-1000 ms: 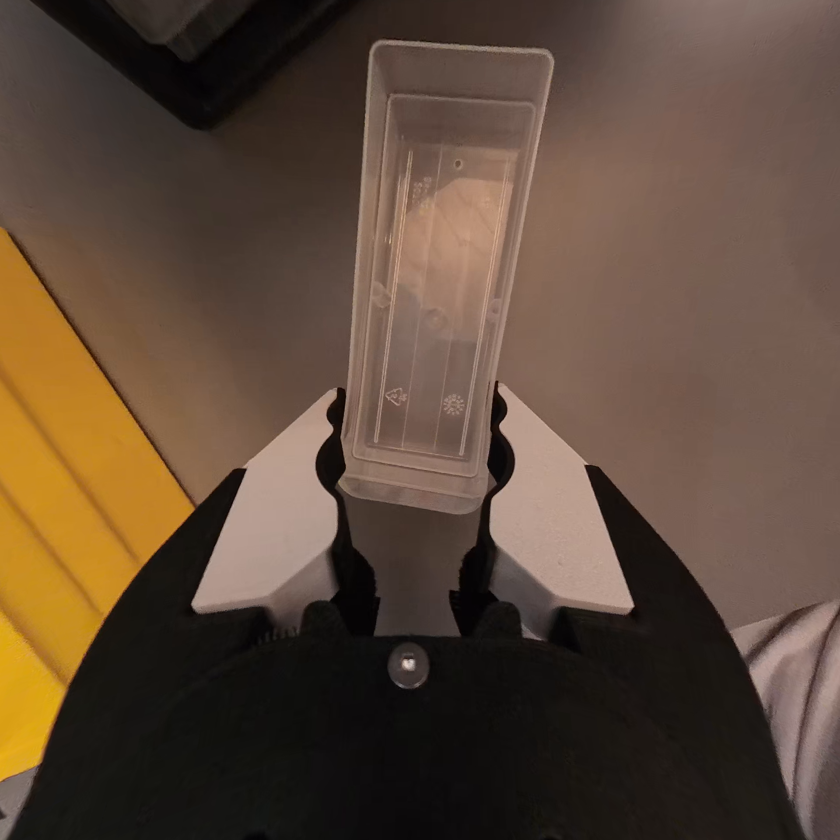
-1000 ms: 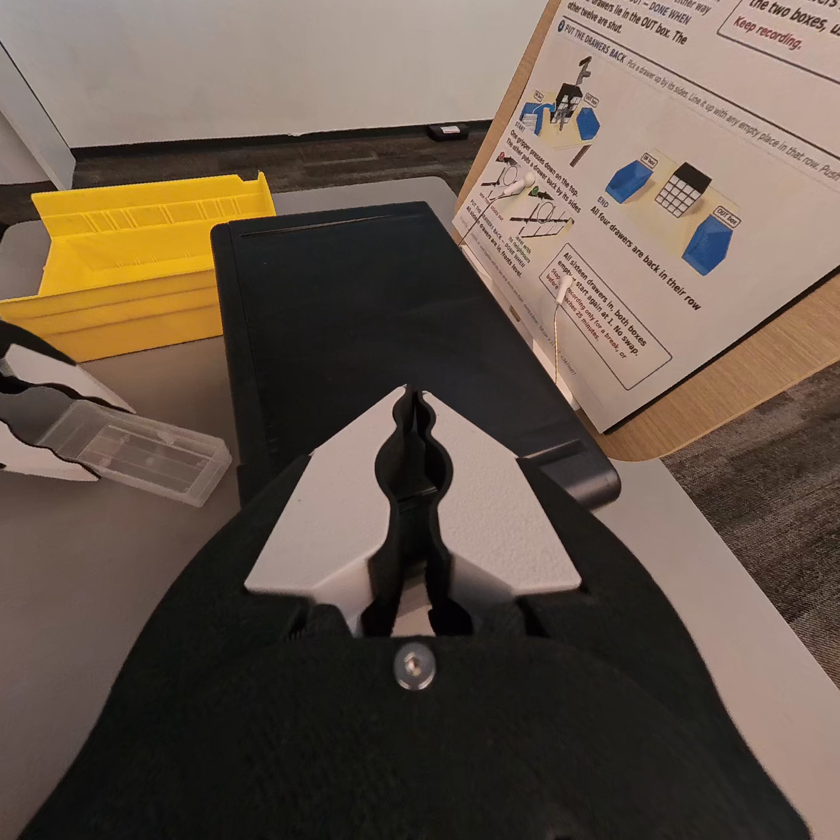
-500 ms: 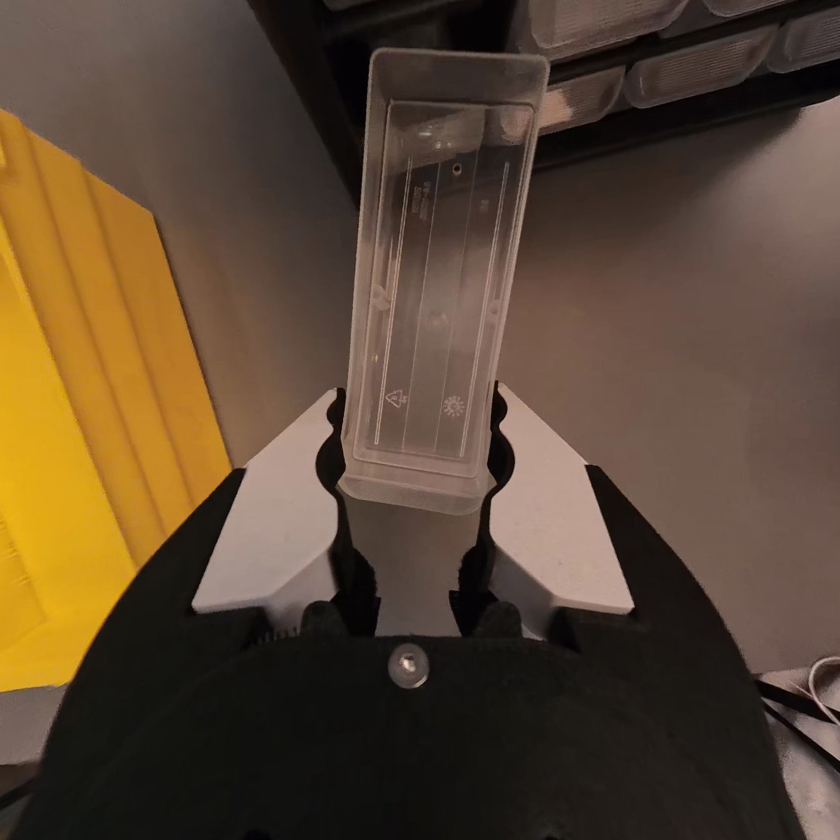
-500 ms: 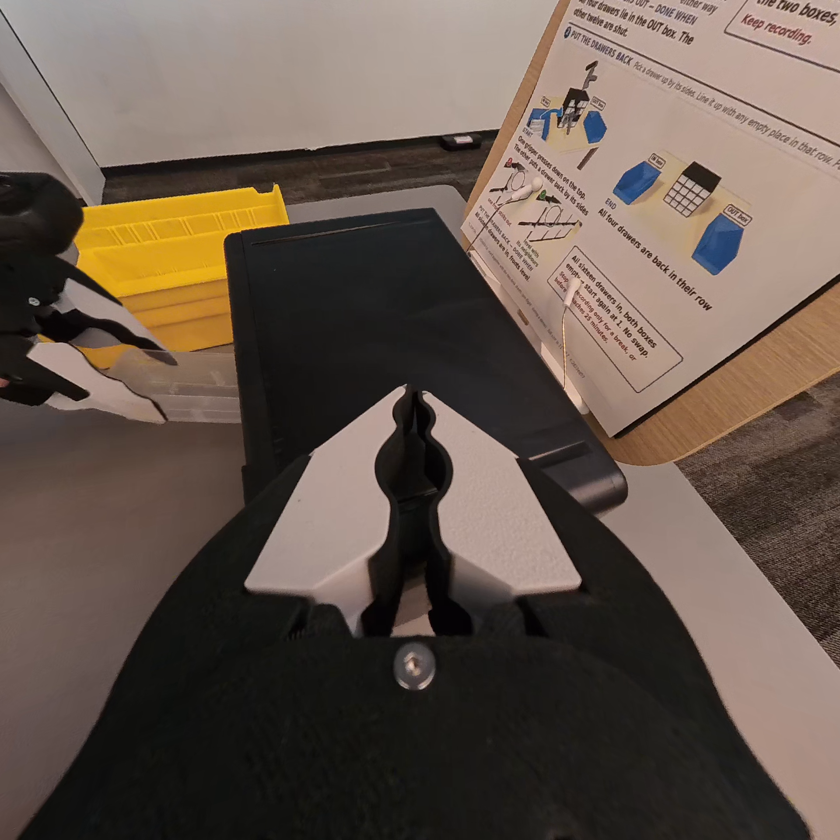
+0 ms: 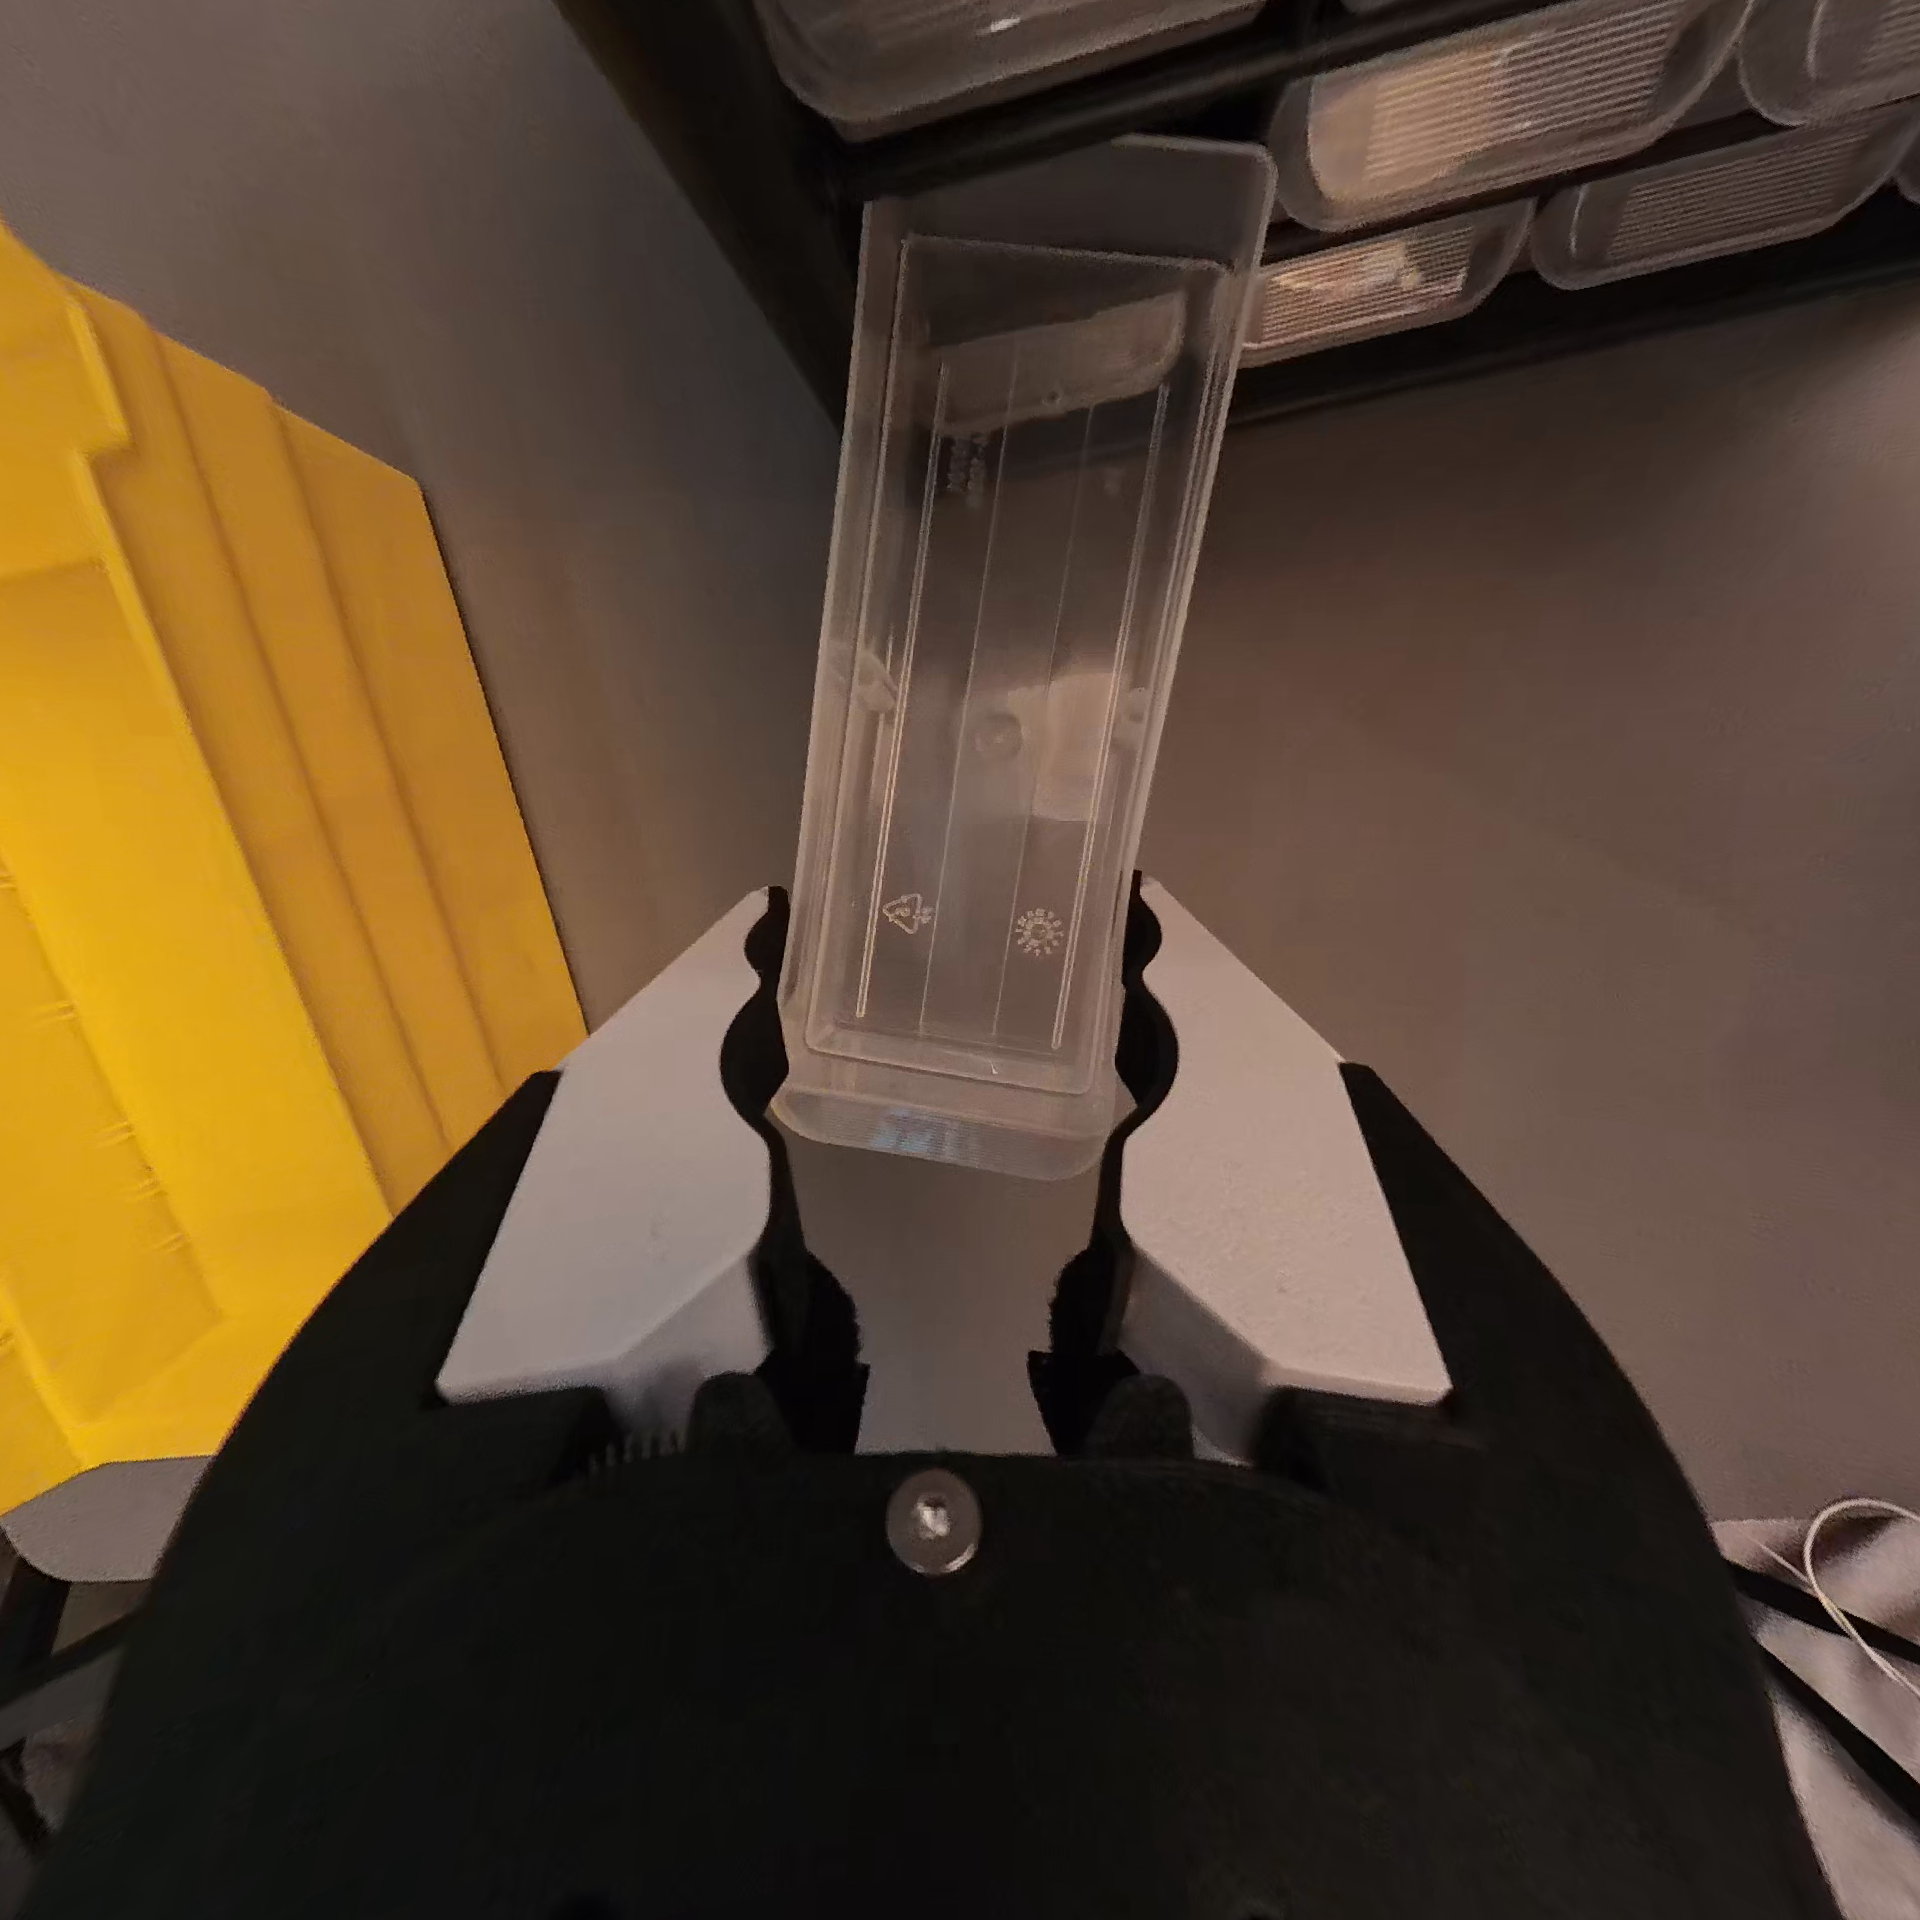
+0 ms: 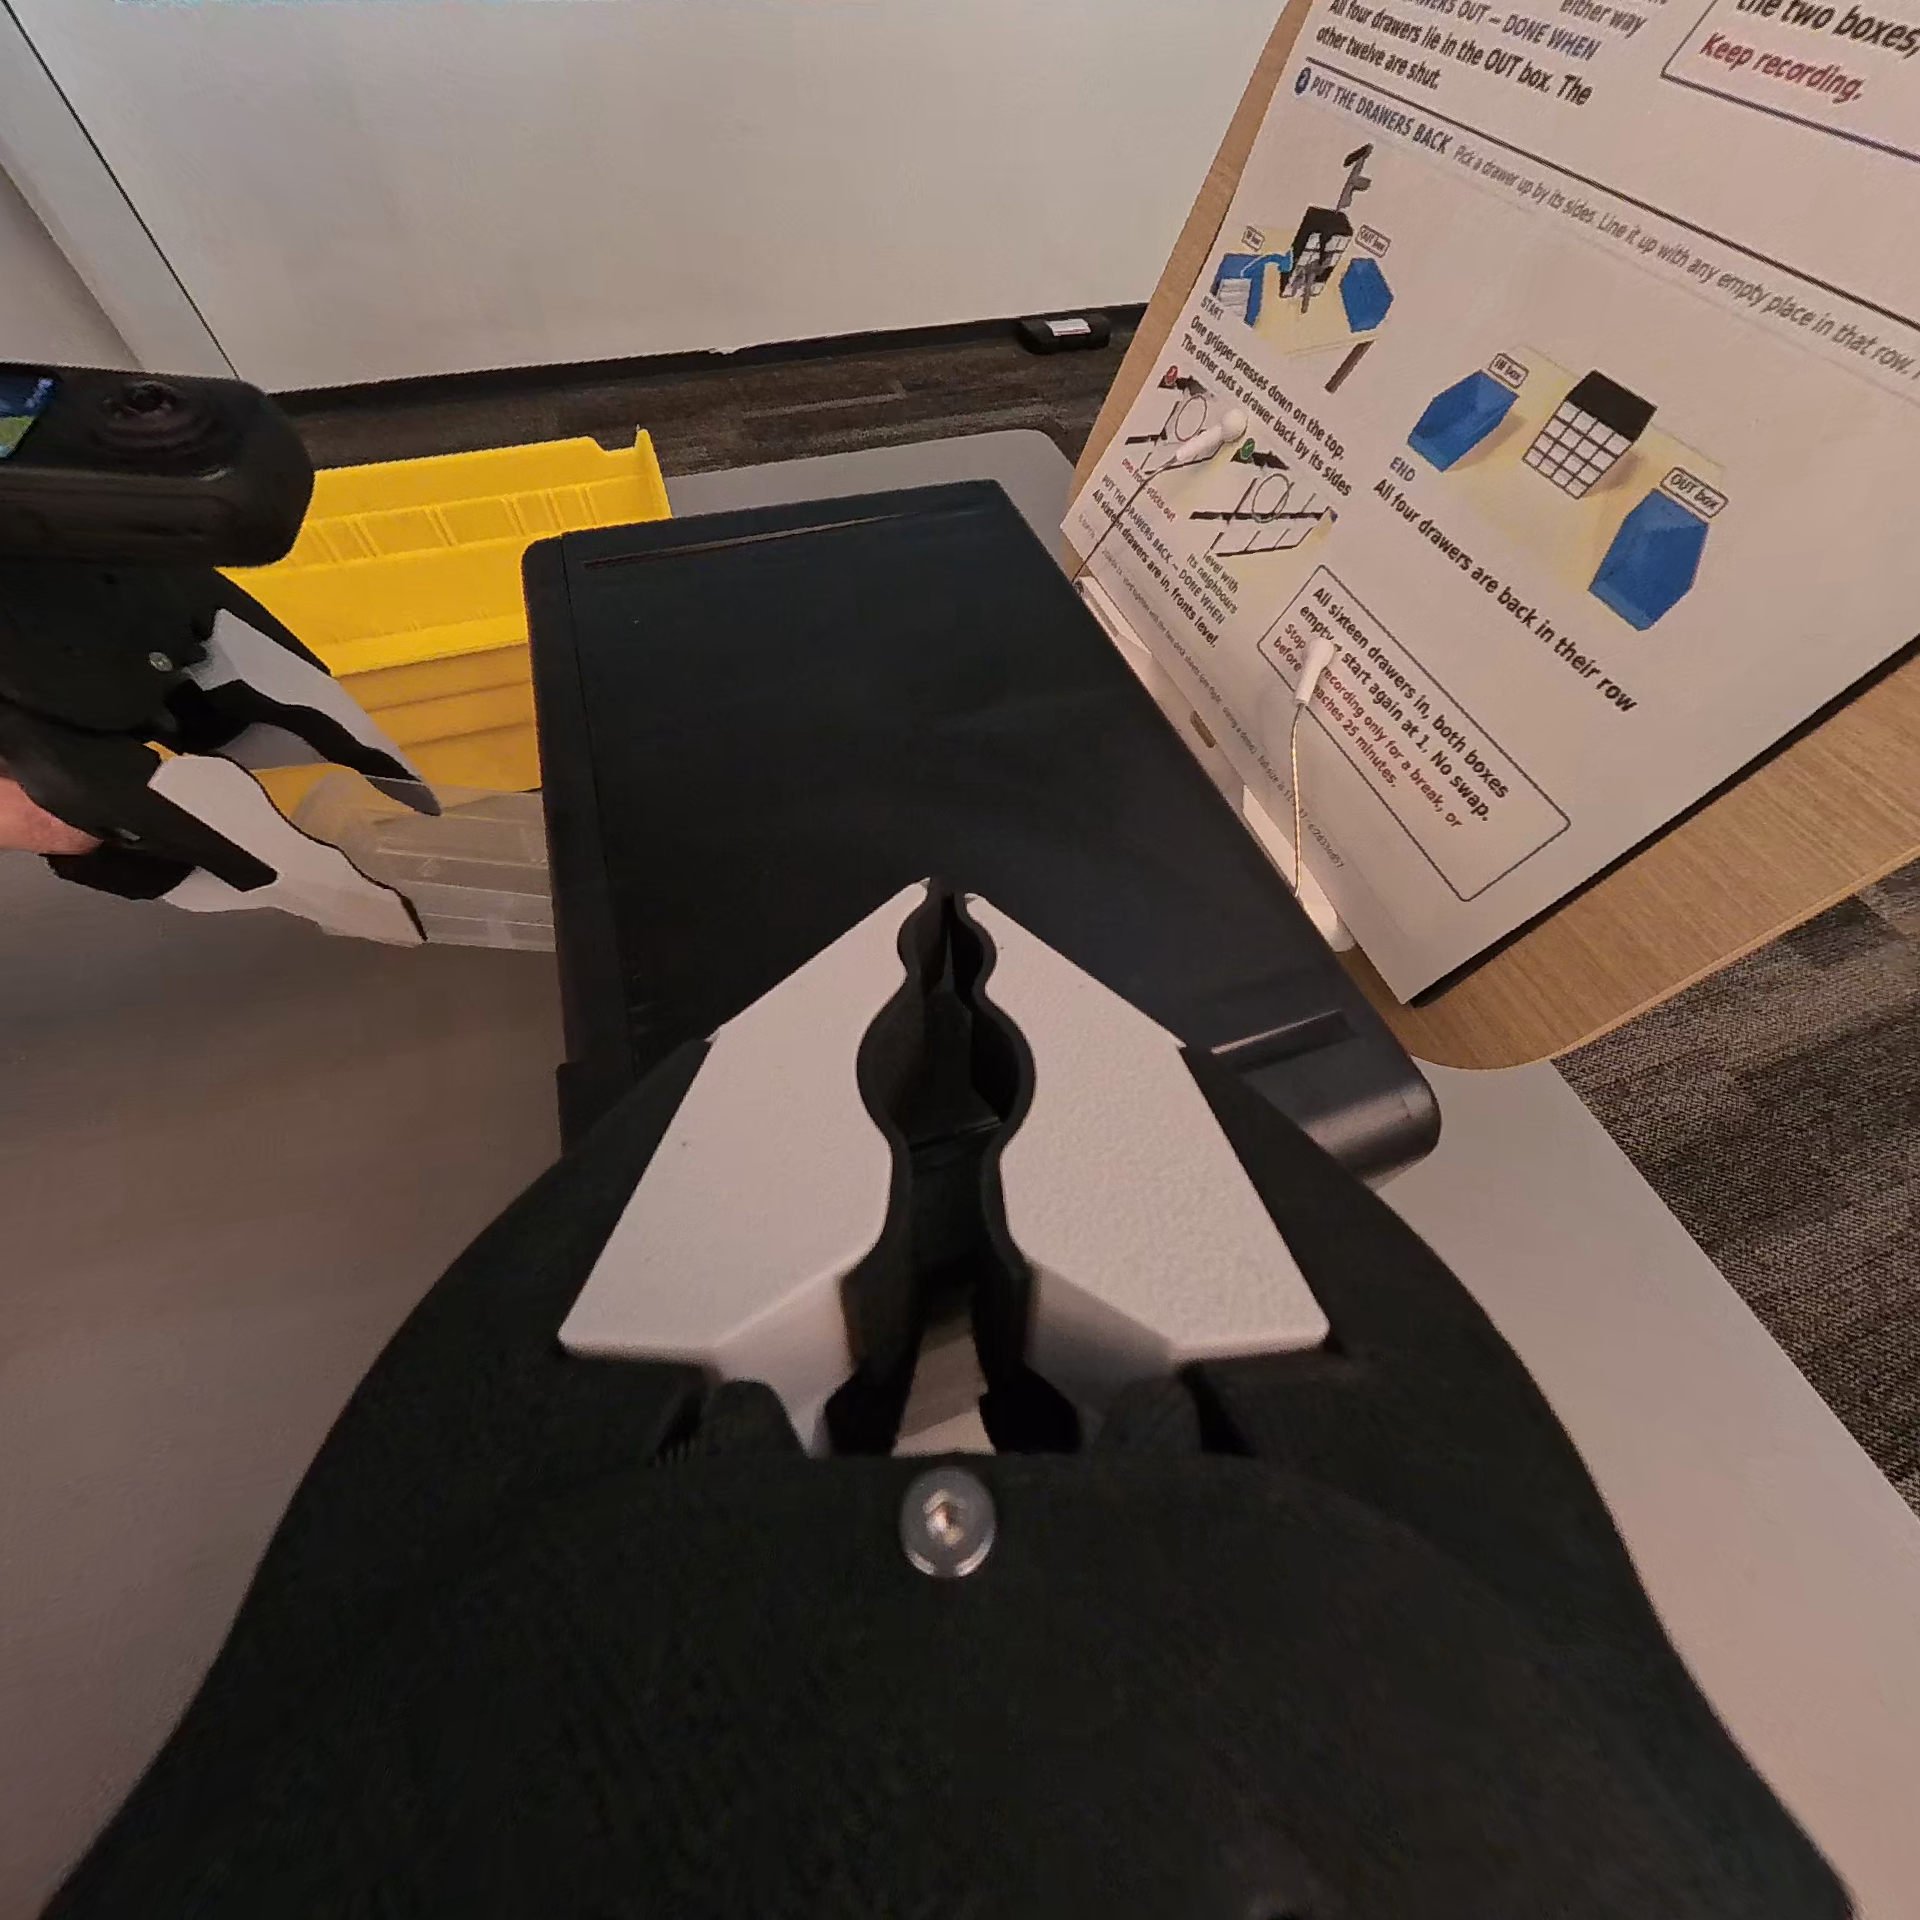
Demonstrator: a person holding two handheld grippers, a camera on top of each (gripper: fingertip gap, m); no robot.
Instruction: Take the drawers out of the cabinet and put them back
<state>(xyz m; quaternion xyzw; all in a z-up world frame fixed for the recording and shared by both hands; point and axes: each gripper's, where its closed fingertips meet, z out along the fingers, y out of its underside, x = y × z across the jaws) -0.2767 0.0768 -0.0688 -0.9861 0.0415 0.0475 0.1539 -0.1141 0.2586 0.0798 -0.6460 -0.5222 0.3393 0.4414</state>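
Note:
My left gripper (image 5: 951, 914) is shut on a clear plastic drawer (image 5: 1013, 644), holding it by its two long sides near the back end. The drawer's front end points at the lower left corner of the black cabinet (image 5: 810, 208), whose clear drawer fronts (image 5: 1455, 114) show at the top. In the right wrist view the left gripper (image 6: 416, 862) holds the drawer (image 6: 478, 862) against the cabinet's front side. My right gripper (image 6: 948, 894) is shut and empty, resting on or just above the cabinet's flat black top (image 6: 883, 727).
A yellow bin (image 5: 187, 831) stands on the grey table (image 5: 1507, 831) left of the cabinet; it also shows in the right wrist view (image 6: 447, 561). A tilted instruction board (image 6: 1507, 468) stands right of the cabinet. Carpeted floor (image 6: 1766, 1039) lies beyond the table's right edge. Spacing between my two grippers at the tips: around 30 cm.
My left gripper has carried the drawer up from low over the table toward the cabinet's front, closer to its lower left corner. My right gripper has stayed shut on the cabinet top.

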